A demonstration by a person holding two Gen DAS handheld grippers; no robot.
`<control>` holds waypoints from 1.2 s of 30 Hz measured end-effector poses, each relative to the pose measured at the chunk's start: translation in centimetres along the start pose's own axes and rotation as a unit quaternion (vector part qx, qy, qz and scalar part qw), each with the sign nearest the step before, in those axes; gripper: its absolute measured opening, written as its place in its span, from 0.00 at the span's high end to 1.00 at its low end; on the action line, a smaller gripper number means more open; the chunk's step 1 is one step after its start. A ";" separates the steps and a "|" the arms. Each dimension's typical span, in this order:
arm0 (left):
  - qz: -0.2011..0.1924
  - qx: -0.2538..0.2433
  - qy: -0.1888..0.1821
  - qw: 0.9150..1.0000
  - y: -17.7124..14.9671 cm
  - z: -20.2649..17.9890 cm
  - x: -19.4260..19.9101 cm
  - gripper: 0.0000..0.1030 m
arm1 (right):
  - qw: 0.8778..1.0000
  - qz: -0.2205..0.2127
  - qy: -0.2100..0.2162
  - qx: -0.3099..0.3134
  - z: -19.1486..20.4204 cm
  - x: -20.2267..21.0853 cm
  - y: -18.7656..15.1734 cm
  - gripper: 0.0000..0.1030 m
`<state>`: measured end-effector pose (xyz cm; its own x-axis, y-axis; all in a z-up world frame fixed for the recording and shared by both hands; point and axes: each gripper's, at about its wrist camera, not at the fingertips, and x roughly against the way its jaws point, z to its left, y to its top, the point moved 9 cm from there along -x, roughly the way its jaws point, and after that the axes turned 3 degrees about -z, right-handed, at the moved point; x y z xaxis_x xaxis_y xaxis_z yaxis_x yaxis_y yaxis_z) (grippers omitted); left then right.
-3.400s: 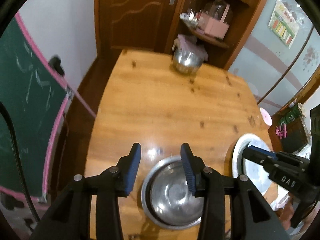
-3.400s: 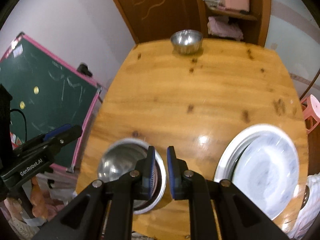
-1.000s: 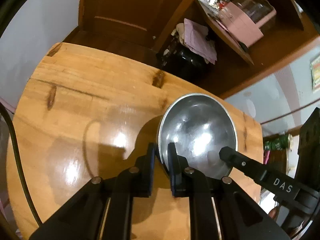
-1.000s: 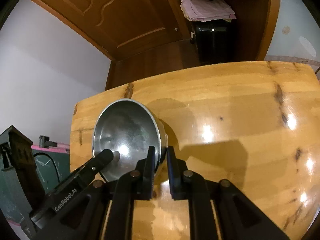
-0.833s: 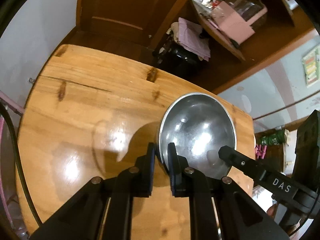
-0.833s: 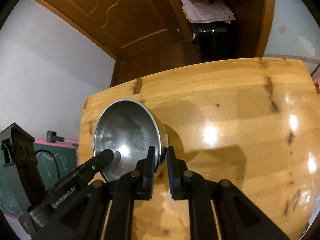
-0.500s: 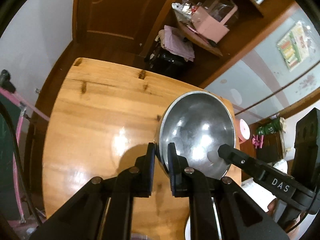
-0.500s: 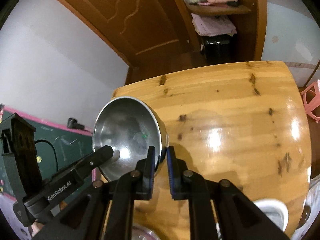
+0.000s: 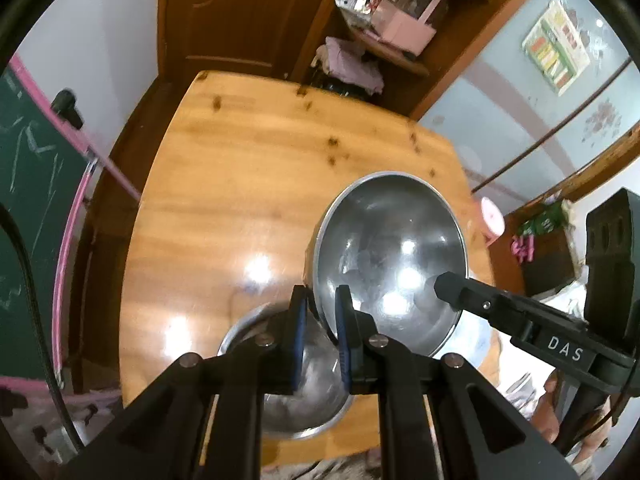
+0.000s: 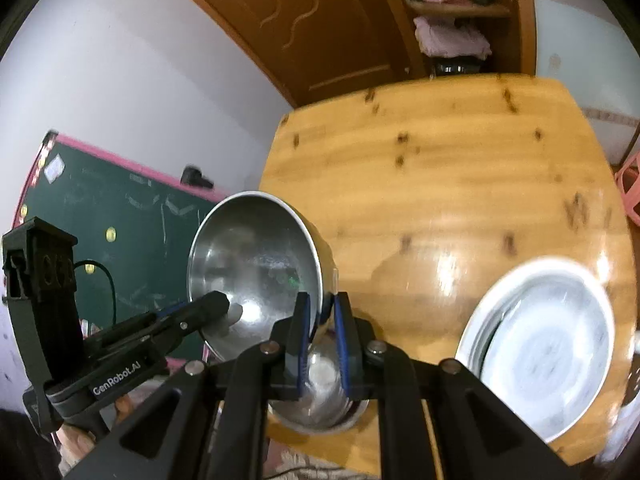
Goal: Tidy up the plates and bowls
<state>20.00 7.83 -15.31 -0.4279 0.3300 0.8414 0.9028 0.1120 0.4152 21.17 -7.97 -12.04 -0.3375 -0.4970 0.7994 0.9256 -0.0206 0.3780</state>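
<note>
Currently, an empty steel bowl (image 9: 390, 264) is gripped at opposite rims by both closed jaws, above a second bowl (image 9: 296, 408) on the counter (image 9: 240, 184).

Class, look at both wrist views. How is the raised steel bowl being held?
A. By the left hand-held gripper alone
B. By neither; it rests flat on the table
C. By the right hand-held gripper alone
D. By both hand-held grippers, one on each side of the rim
D: the left hand-held gripper and the right hand-held gripper each pinch the rim of the raised steel bowl, which is tilted above the second bowl on the table.
</note>
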 end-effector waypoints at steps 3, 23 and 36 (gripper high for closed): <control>0.012 0.003 0.007 1.000 -3.4 1.2 -0.6 0.89 | 1.000 0.020 -0.004 0.001 -0.5 -1.8 -3.9 0.89; 0.032 0.033 0.035 0.998 -10.6 4.4 -4.5 0.87 | 0.994 0.059 -0.072 0.055 -0.8 -7.1 -10.2 0.88; 0.003 0.024 0.046 0.999 -9.1 4.7 -3.4 0.78 | 0.994 0.054 -0.079 0.061 -1.3 -7.4 -9.8 0.85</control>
<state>13.44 10.12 -23.56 -0.4229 0.2443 0.8726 0.9053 0.1559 0.3951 14.83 -5.21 -22.28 -0.2698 -0.3480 0.8978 0.9333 0.1349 0.3328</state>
